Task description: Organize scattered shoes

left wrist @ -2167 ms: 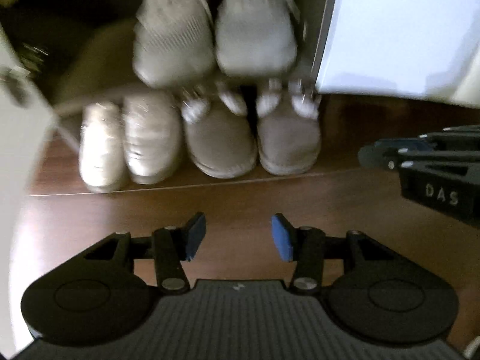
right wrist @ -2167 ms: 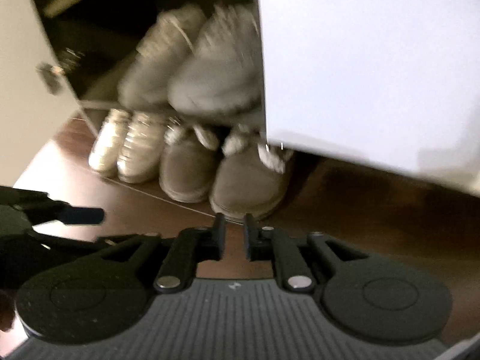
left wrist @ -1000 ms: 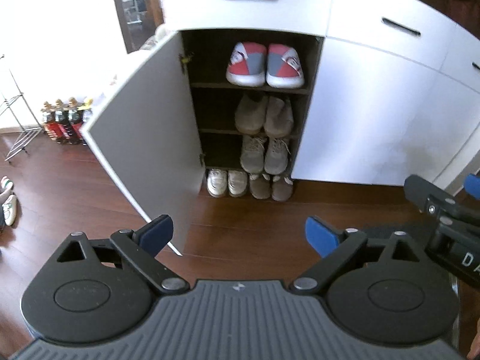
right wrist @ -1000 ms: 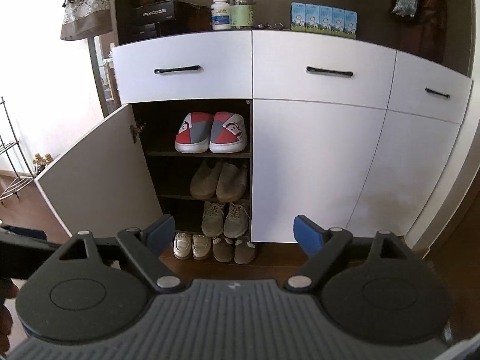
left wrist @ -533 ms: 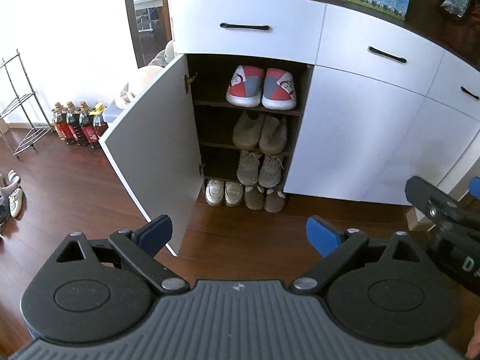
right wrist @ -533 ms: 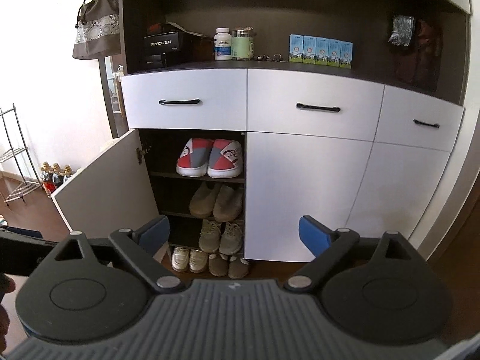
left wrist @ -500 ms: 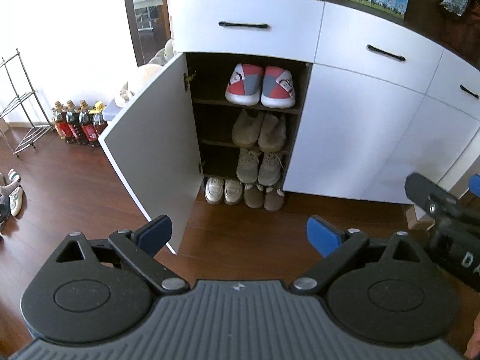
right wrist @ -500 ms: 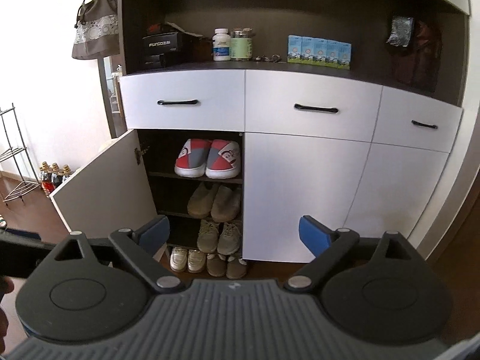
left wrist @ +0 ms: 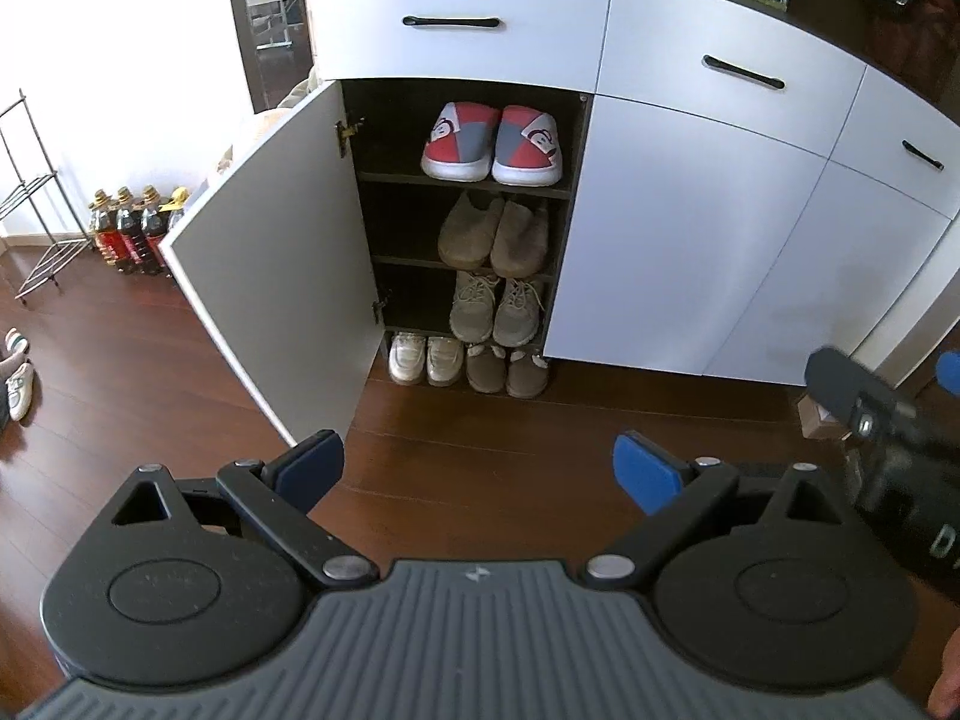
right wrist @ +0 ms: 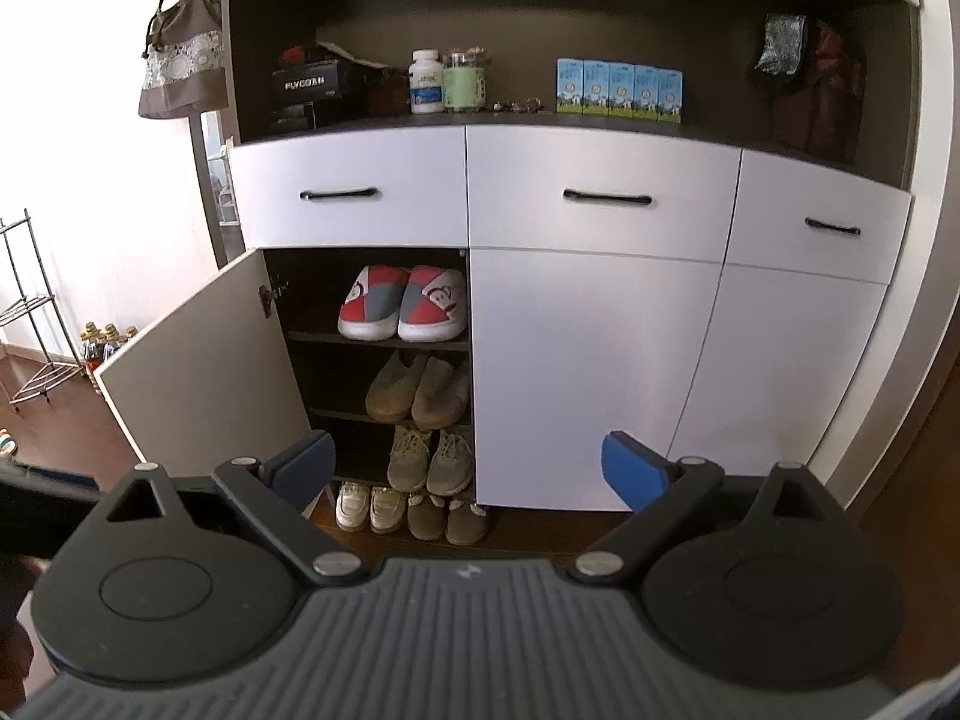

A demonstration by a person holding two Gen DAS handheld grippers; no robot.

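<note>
Left wrist: shoes (left wrist: 491, 144) toes outward.

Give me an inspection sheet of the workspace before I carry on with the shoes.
Surface: dark wooden floor, bare in front of the cabinet.
Job's things: open shoe cabinet; red-and-grey slippers on the top shelf, tan slippers below, grey sneakers under those, white shoes and brown slippers at the bottom. Loose shoes at the left edge.
Clutter: bottles and a wire rack by the wall.
Grippers: left tool open, empty; right tool opening, nothing between its jaws.
Cables: nothing seen.
Surroundings: cabinet door swung open; hanging bag; milk cartons on the countertop.
</note>
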